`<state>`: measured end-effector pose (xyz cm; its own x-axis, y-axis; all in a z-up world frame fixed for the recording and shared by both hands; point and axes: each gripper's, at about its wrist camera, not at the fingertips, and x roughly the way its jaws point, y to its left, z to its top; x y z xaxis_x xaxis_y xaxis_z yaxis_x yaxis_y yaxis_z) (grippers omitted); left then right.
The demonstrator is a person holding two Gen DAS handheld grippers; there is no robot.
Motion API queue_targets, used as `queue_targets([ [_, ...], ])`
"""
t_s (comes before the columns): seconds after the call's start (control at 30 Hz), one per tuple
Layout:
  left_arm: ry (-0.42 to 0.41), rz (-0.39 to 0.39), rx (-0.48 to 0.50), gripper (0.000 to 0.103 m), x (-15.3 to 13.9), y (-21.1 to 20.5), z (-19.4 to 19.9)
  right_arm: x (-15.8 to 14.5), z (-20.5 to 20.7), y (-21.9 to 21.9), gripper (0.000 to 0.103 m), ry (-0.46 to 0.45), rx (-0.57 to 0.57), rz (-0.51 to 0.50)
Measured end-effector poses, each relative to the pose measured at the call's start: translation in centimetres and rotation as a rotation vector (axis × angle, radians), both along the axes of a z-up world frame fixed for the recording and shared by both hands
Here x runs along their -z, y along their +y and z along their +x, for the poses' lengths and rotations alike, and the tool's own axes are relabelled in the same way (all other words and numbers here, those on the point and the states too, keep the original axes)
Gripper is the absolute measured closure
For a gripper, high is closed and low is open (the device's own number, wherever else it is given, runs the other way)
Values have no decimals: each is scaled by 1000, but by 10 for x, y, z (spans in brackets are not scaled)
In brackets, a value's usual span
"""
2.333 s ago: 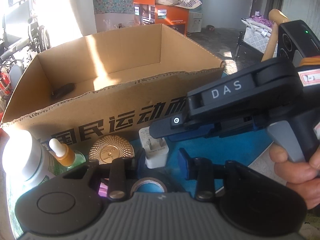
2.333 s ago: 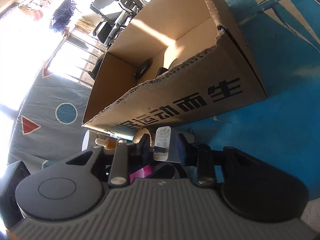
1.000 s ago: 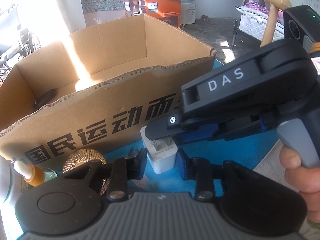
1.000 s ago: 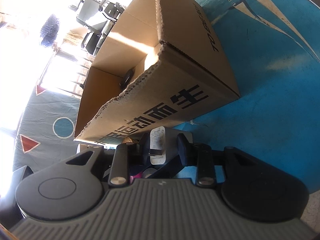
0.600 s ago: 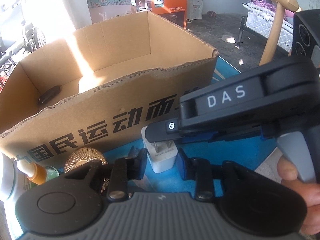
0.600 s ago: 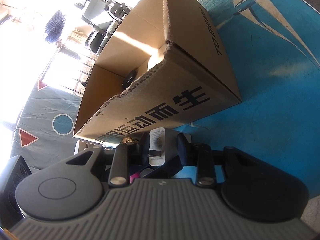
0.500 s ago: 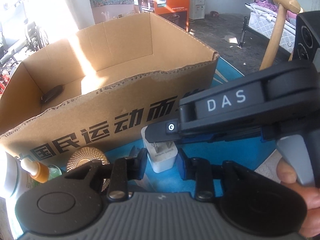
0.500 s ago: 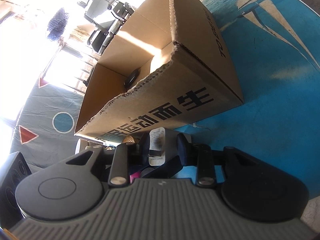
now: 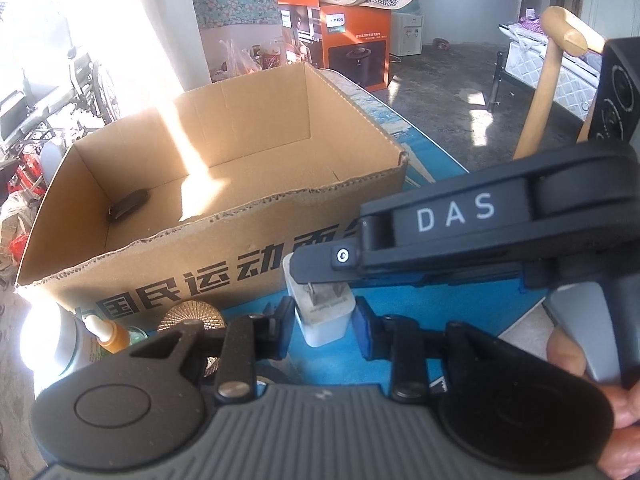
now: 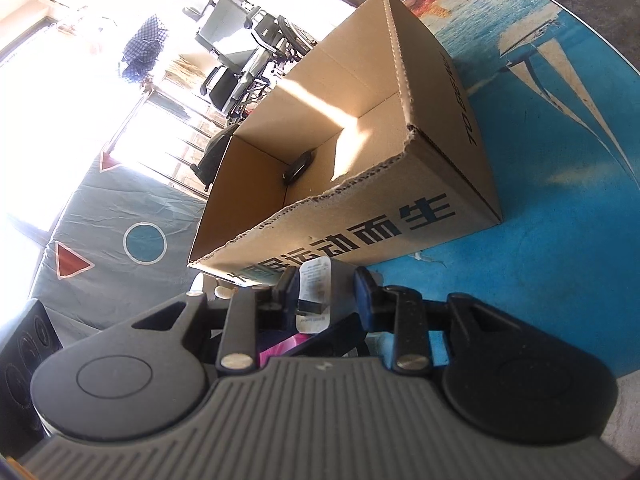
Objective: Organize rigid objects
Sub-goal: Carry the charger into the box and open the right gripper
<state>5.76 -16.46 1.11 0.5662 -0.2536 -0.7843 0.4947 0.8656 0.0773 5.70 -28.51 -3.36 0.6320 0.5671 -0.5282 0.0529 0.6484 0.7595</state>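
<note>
Left tool [image 9: 323,324]: its two blue-padded fingers stand on either side of the charger [image 9: 325,312], close to its sides; whether the pads press it I cannot tell.
Right tool [image 10: 326,294]: reaches in across the left-wrist view from the right, marked "DAS", its fingers around the same charger; in its own view the pads sit at the charger's sides, but a firm grip cannot be confirmed.
Charger: white plug block with two metal prongs facing up toward the left camera; a printed label shows on one face in the right-wrist view. It sits just in front of the box [image 9: 224,168], near the box's front wall.
Box: open cardboard carton with large dark characters printed on the front, standing on the surface [image 10: 540,272].
Inside box: one small dark object [image 9: 129,208] lies on the floor near the left corner.
Beside charger, left: a gold ribbed disc [image 9: 191,314], a dropper bottle [image 9: 108,332] with an orange body, and a white-capped bottle [image 9: 48,340], all against the box front.
Surface: blue, printed with sailboats.
Hand [image 9: 592,376]: grips the right tool's handle at the lower right.
</note>
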Motion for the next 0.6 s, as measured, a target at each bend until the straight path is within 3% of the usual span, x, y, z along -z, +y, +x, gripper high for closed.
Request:
queue_targets([
  [0.37,-61,-62,-26,71,-40,8,-24,-50,-25,2,74,-92,-13,-42],
  [0.6,-91,-107,-63,71,-73,19,-20,-90,-19,7,74,-147,-44,-66],
])
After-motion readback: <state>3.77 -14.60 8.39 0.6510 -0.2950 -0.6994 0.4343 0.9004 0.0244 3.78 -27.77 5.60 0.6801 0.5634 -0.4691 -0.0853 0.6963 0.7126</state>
